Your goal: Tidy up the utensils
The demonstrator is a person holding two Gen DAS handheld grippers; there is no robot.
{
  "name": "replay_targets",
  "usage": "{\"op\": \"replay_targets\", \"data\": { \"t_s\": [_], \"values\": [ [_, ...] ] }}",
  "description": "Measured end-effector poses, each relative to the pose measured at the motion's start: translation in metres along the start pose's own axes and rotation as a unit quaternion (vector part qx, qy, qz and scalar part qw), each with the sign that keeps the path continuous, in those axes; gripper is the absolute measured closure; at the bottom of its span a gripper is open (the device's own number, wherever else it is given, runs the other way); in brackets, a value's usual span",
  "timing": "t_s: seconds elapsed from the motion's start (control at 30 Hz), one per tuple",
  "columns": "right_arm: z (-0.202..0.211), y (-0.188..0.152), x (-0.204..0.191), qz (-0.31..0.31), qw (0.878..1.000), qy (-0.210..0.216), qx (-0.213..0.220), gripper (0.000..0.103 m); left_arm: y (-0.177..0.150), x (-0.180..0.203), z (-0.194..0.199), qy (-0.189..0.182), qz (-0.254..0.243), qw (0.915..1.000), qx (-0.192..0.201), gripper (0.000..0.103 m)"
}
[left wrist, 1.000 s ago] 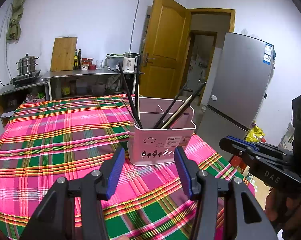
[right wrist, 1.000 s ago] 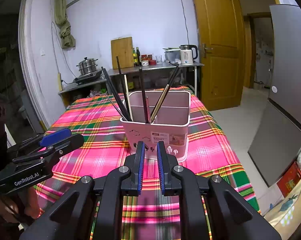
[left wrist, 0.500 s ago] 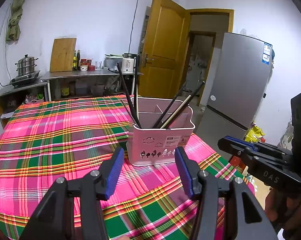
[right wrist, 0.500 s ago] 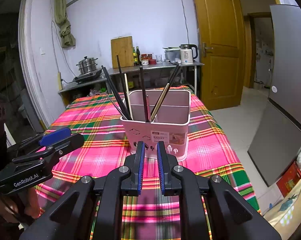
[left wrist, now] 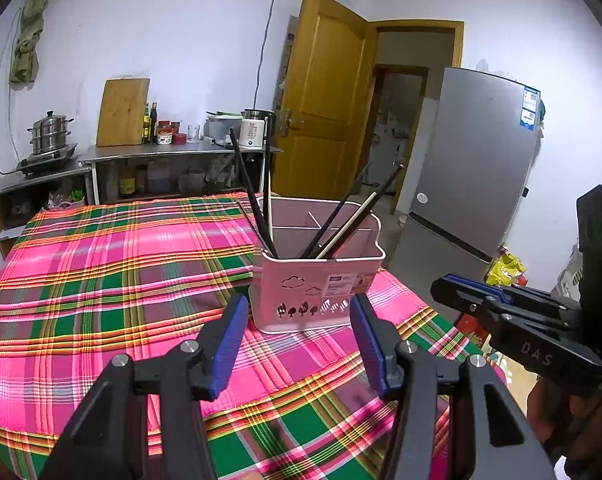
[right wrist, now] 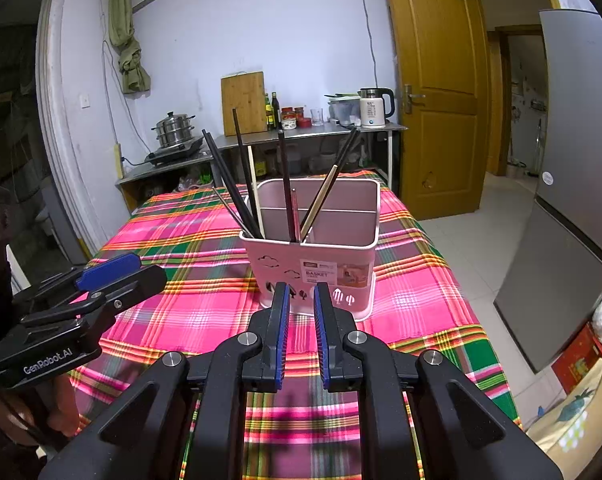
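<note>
**Both claws empty, holder dead ahead**

The pink holder [left wrist: 321,280] stands on the plaid table [left wrist: 101,280], toward the table's far-right part in the L view, and just beyond both sets of fingertips. All chopsticks [right wrist: 287,184] visible are already in it, upright-ish and fanned out: dark ones lean left in the near-left compartment, others lean right, plus a pale one [right wrist: 319,204]. Back compartment looks empty. No loose utensils seen on the cloth.

L gripper [left wrist: 299,344]: jaws about half open, nothing between the pads, only the holder's base showing through the gap. R gripper [right wrist: 301,332]: jaws nearly together w/ a narrow slot, nothing in it. Neither touches the holder.

Key relation: holder sits straight ahead of both claws and slightly lower. The sticks' long axes run near-vertical, so tips stick up above the rim, at about the claws' level or higher. Any pick would prob. need a rise, then a pinch across a shaft from the side. R claw looks centred on the holder's front wall and a bit nearer; its narrow gap suits a thin stick. L claw is offset to the holder's left front corner, closer to the left-leaning dark bunch [left wrist: 253,196].

Task looks close to done, or a re-sort betw. compartments is next — can't tell which.
</note>
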State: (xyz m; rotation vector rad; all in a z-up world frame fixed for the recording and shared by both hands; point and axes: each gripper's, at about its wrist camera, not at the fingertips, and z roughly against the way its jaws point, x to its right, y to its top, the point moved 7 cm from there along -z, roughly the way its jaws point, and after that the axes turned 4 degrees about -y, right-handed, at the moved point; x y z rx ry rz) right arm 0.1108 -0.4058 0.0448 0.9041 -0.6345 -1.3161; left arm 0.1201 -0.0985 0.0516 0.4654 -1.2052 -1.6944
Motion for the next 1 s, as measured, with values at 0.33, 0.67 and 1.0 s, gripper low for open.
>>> {"op": "replay_targets", "data": {
  "t_s": [0.33, 0.67, 1.0],
  "values": [
    [0.000, -0.001, 0.002, 0.000, 1.000, -0.001, -0.002, 0.091, 0.000, 0.009, 0.001, -0.006, -0.015, 0.9999, 0.006, 0.048],
    [-0.001, -0.004, 0.004, -0.001, 1.000, -0.002, -0.004, 0.091, -0.004, 0.009, -0.001, 0.000, -0.013, 0.9999, 0.001, 0.048],
    [0.000, -0.005, 0.005, 0.000, 1.000, -0.002, -0.005, 0.091, -0.008, 0.006, -0.004, 0.004, -0.008, 0.9999, -0.004, 0.047]
  ]
}}
